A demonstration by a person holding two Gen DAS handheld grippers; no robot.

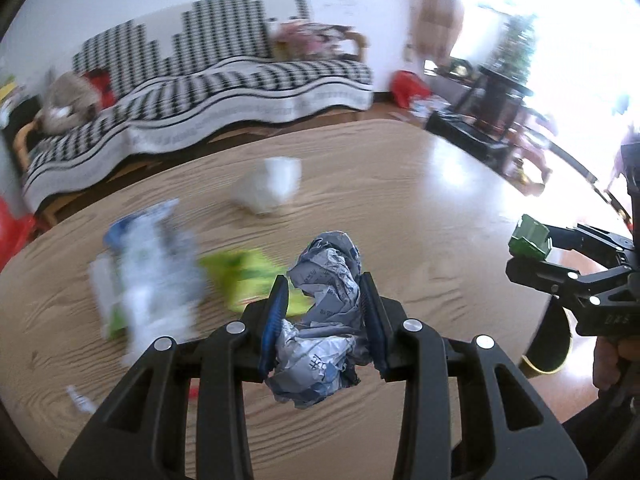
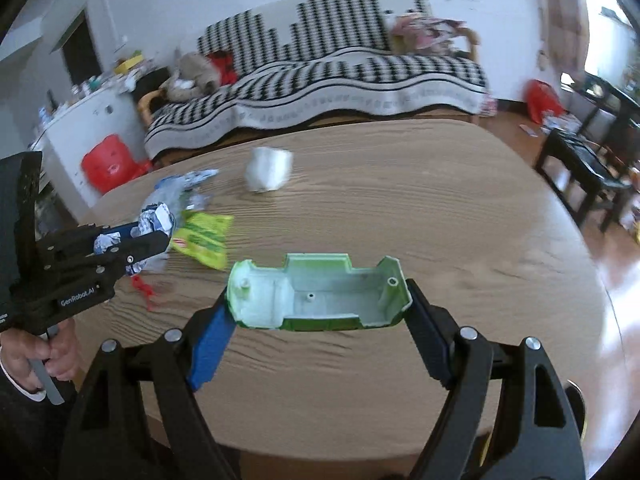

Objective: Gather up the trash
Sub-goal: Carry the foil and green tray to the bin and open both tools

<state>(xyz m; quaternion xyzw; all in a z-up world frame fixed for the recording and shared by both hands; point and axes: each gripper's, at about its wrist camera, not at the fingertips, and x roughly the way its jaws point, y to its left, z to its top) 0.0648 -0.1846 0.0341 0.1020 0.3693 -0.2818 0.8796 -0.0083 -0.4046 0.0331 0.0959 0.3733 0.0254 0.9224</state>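
My left gripper [image 1: 324,284] is shut on a crumpled grey-blue paper wad [image 1: 324,312] and holds it above the wooden table [image 1: 400,200]. It also shows at the left of the right wrist view [image 2: 160,228]. My right gripper [image 2: 318,292] is shut on a green plastic shell [image 2: 320,292], held by its two ends above the table; it shows at the right of the left wrist view [image 1: 528,240]. On the table lie a white crumpled tissue [image 2: 269,170], a yellow-green wrapper [image 2: 204,236], a blue-white wrapper [image 1: 148,264] and a small red scrap [image 2: 144,288].
A sofa with a black-and-white cover [image 2: 320,80] stands beyond the table. A red stool [image 2: 108,164] is at the left, a dark chair [image 2: 580,168] at the right. A yellow-rimmed black bin [image 1: 548,344] sits below the table's right edge.
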